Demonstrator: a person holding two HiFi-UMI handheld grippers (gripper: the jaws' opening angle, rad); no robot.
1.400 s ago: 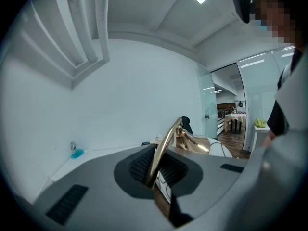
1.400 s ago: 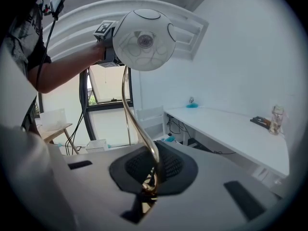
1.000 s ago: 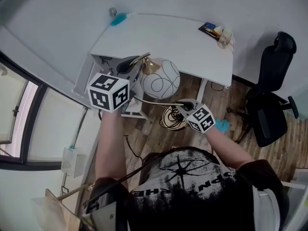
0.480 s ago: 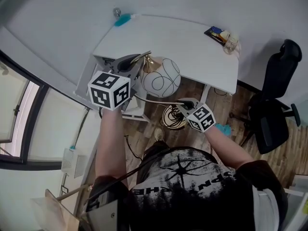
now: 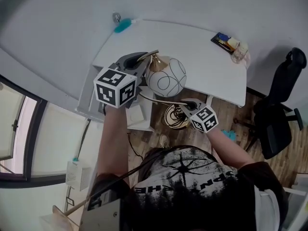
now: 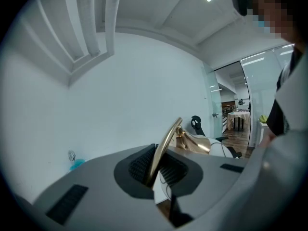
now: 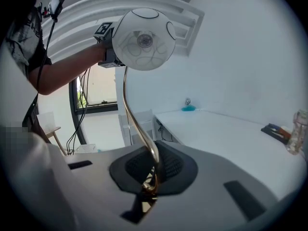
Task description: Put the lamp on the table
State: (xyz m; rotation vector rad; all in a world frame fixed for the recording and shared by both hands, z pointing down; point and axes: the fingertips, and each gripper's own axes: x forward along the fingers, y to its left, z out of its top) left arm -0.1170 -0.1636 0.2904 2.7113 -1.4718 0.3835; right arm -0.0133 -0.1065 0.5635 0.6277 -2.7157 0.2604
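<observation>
The lamp has a white globe shade (image 5: 166,77) with thin black lines, a curved gold stem and a round gold base (image 5: 174,117). It hangs in the air over the front edge of the white table (image 5: 202,42). My left gripper (image 5: 139,62) is shut on the upper stem (image 6: 163,146) just behind the gold cap (image 6: 195,142). My right gripper (image 5: 186,107) is shut on the lower stem (image 7: 137,124) close to the base. In the right gripper view the globe (image 7: 143,39) sits high above the jaws, and the left gripper's marker cube shows behind it.
A small box (image 5: 222,39) and a glass bottle (image 5: 239,51) stand at the table's far right corner. A teal object (image 5: 120,25) lies at its back left. A white unit (image 5: 137,113) stands under the table, and a black office chair (image 5: 279,114) is on the right.
Both grippers have carried the lamp toward the table. The globe, earlier in front of the table edge, now overlaps the tabletop. Both grips are unchanged.
</observation>
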